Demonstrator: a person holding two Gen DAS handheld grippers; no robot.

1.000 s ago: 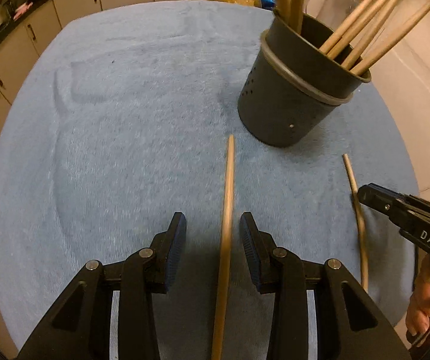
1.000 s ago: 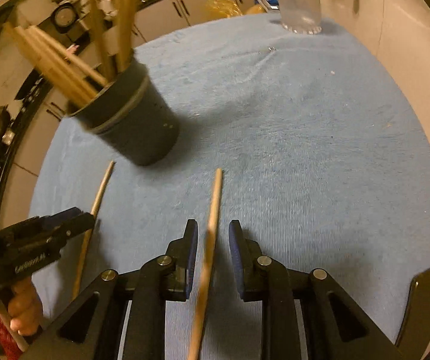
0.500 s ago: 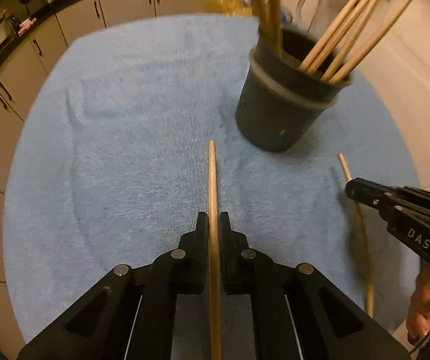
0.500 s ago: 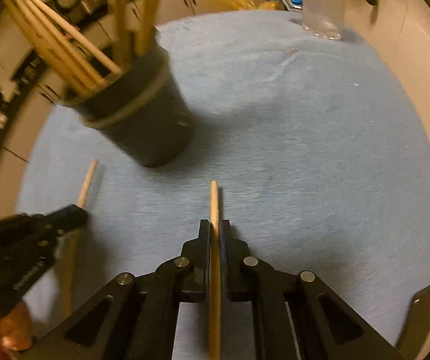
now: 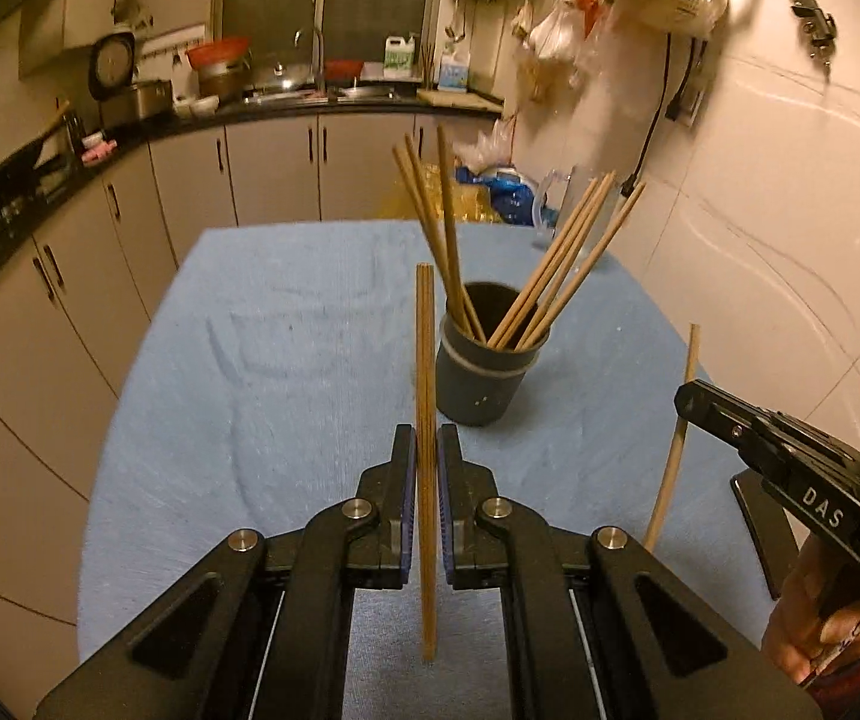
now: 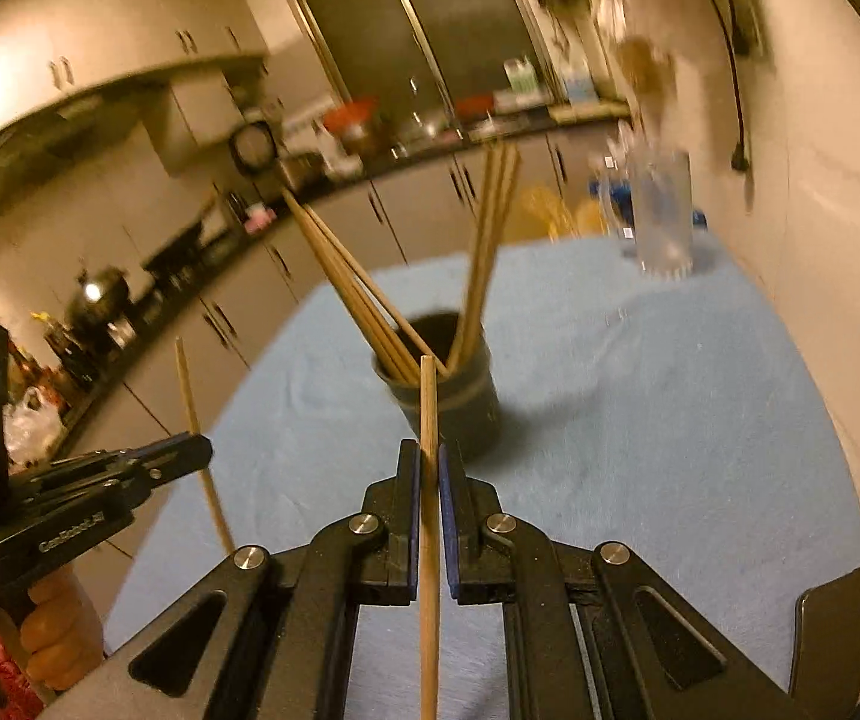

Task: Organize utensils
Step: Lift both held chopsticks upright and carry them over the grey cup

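A dark grey utensil holder point(image 5: 481, 378) point(image 6: 451, 402) stands on the blue cloth point(image 5: 285, 360) point(image 6: 670, 408), with several wooden chopsticks leaning in it. My left gripper point(image 5: 426, 450) is shut on a wooden chopstick point(image 5: 425, 360), lifted off the cloth and pointing toward the holder. My right gripper point(image 6: 428, 462) is shut on a second wooden chopstick point(image 6: 428, 414), also raised, just in front of the holder. Each wrist view shows the other gripper at its edge, the right gripper point(image 5: 694, 402) and the left gripper point(image 6: 195, 450), each with its stick.
A clear glass jug point(image 6: 661, 216) stands at the far right corner of the cloth, next to the tiled wall point(image 5: 760, 210). Kitchen cabinets point(image 5: 273, 174) and a cluttered counter run behind and to the left. A hand point(image 5: 814, 624) holds the right gripper.
Both grippers went from open around chopsticks lying on the cloth to shut on them. Both then rose and tilted up, lifting the sticks clear of the cloth.
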